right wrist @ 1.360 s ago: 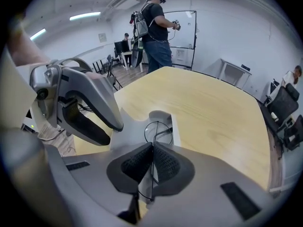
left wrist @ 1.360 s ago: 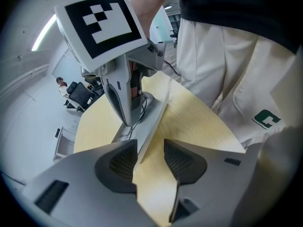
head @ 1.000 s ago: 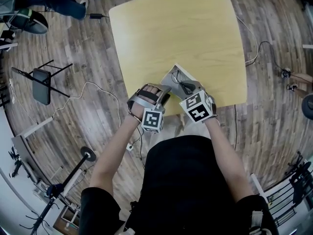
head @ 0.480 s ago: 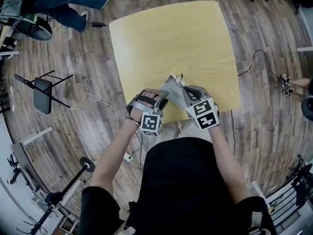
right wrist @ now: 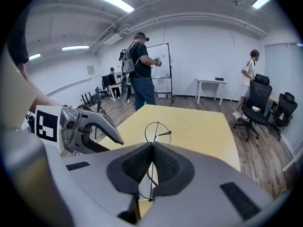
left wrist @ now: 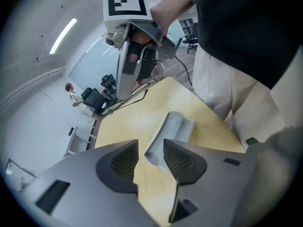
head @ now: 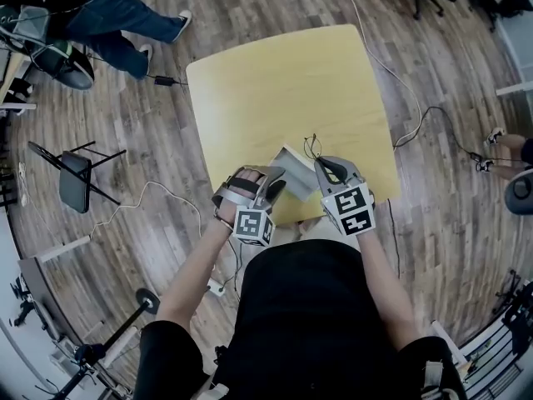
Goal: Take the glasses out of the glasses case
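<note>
Right gripper view: right gripper (right wrist: pixel 152 146) jaws pinch thin-rimmed glasses (right wrist: pixel 158 132), lens at 12 o'clock. Left gripper (left wrist: pixel 150 151) jaws spread; grey glasses case (left wrist: pixel 173 130) at 12 o'clock on the table (left wrist: pixel 124 123).

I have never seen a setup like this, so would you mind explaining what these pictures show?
A person stands at a yellow table with a hand-held two-jaw gripper in each hand. One picture comes from a camera on the person's head, looking down; the other two come from cameras riding on the grippers, looking along their jaws. A grey glasses case lies on the table. The left gripper is open and holds nothing. The right gripper is shut on wire-framed glasses, held above the table, out of the case.
</note>
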Motion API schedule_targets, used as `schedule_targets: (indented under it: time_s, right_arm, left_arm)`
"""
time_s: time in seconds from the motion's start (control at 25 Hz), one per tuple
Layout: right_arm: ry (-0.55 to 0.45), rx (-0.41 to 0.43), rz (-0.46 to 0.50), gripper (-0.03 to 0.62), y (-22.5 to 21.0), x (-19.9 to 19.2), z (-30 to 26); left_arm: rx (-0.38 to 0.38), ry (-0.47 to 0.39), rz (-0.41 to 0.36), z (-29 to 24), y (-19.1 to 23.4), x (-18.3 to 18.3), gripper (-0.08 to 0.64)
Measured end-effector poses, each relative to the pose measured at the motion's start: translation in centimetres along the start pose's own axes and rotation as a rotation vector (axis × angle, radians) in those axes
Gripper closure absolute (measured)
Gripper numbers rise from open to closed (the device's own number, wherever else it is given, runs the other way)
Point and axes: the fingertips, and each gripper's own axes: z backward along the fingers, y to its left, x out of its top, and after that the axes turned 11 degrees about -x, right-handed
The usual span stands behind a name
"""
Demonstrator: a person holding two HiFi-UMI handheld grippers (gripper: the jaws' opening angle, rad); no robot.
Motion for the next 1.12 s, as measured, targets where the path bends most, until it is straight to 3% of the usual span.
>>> schedule_targets:
  time_s: [0.2, 0.76, 1.12]
  right_arm:
    - [-0.046, -0.051, 0.011, 0.569, -1.5, 1.5, 1.7]
    - [-0.187, -0.157, 0.001, 0.571, -5.4, 5.8, 5.8]
    - [-0.251, -0.186, -0.013, 0.571, -6.6, 7.1, 8.1]
  left_arm:
    - [0.083, -0.034, 0.016, 1.7, 3.2, 1.9, 0.402]
    - [0.32, -0.186, 0.174, 6.0, 11.6, 6.6, 0.518]
    - [0.352, -0.28, 0.342, 8.1, 13.7, 8.0, 0.534]
